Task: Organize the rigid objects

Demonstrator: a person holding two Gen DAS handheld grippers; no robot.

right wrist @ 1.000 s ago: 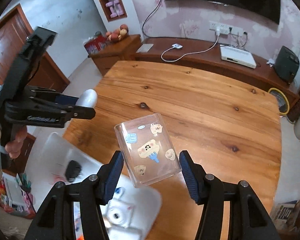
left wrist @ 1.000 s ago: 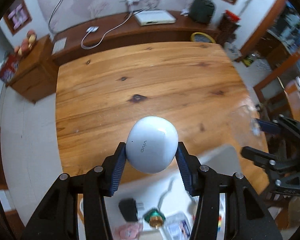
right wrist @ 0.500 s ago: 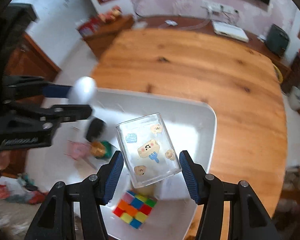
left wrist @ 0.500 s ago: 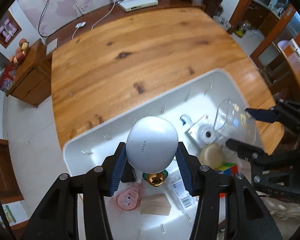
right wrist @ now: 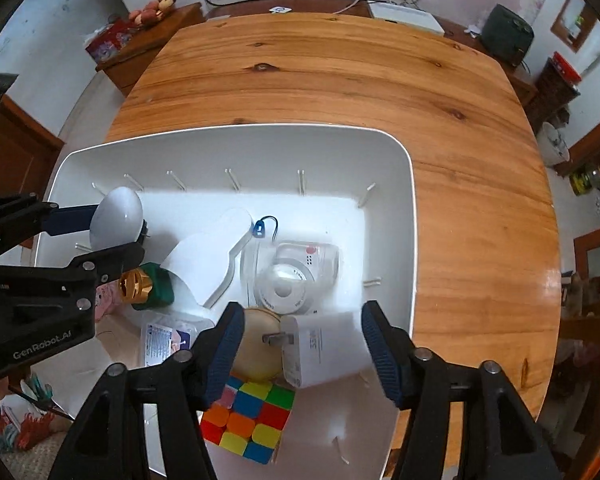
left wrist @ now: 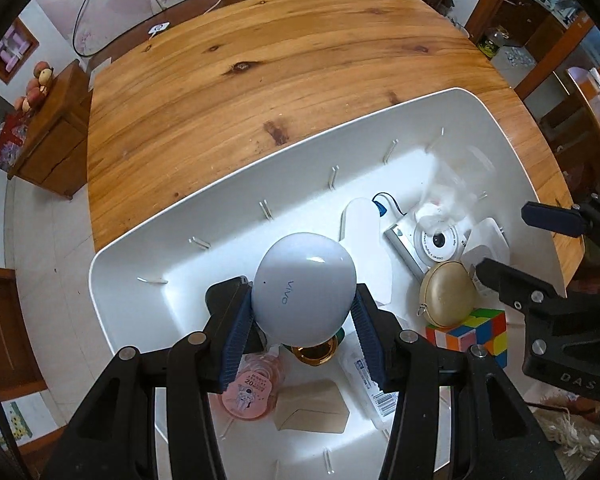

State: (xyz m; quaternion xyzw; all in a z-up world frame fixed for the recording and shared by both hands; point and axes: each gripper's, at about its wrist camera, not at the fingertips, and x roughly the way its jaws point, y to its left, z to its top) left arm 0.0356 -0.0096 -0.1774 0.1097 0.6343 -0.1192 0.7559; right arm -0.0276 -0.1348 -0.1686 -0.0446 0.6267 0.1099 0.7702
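Note:
My left gripper [left wrist: 304, 316] is shut on a white egg-shaped vivo case [left wrist: 303, 287], held above the white bin [left wrist: 228, 184]; the case also shows in the right wrist view [right wrist: 117, 216]. My right gripper [right wrist: 302, 344] is open and empty over the bin [right wrist: 410, 208]. The clear sticker box [right wrist: 290, 270] now lies blurred over the white instant camera [right wrist: 300, 276] in the bin. Below my right gripper lie a white charger [right wrist: 320, 350], a tan round case [right wrist: 258, 344] and a colour cube [right wrist: 246, 420].
The bin also holds a green-and-gold bottle [right wrist: 146, 284], a white flat piece [right wrist: 208, 256], a pink disc [left wrist: 248, 390], a tan envelope [left wrist: 312, 410] and a small packet [right wrist: 168, 338]. The wooden table [right wrist: 340, 80] stretches beyond. Cabinets stand along the far wall.
Both grippers have moved over the bin. My right gripper has opened and let go of the clear sticker box, which dropped onto the camera. My left gripper still holds the vivo case.

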